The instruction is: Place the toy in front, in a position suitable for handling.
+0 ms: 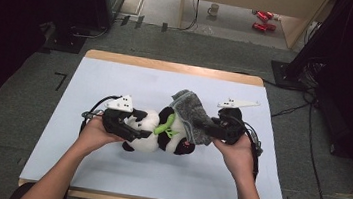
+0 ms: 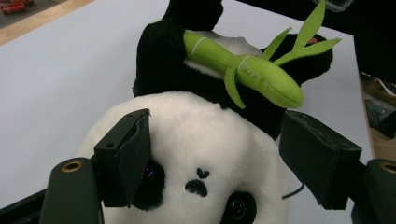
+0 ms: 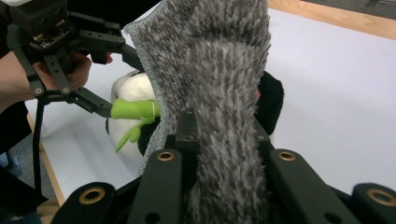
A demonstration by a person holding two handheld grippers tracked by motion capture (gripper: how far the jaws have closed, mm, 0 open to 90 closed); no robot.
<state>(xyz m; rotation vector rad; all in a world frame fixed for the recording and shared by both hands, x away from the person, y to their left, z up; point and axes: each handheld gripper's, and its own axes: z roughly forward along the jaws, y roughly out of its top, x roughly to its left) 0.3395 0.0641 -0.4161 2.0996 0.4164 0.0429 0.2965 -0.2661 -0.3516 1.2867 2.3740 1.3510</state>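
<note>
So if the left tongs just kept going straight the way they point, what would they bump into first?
Most likely the panda's white head: it already sits between the open left tongs, right ahead of them. Beyond it come the black body and the green bamboo.

Black-and-white plush panda (image 1: pixel 153 132) with green bamboo sprig, on its back mid-table, shaggy grey cloth (image 1: pixel 194 115) draped over its legs

Lab: cabled floor (image 1: pixel 310 145), equipment stands (image 1: pixel 288 72)

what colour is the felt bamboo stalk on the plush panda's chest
Bright lime green felt bamboo stalk with thin white bands; clearest in the left gripper view.
</note>
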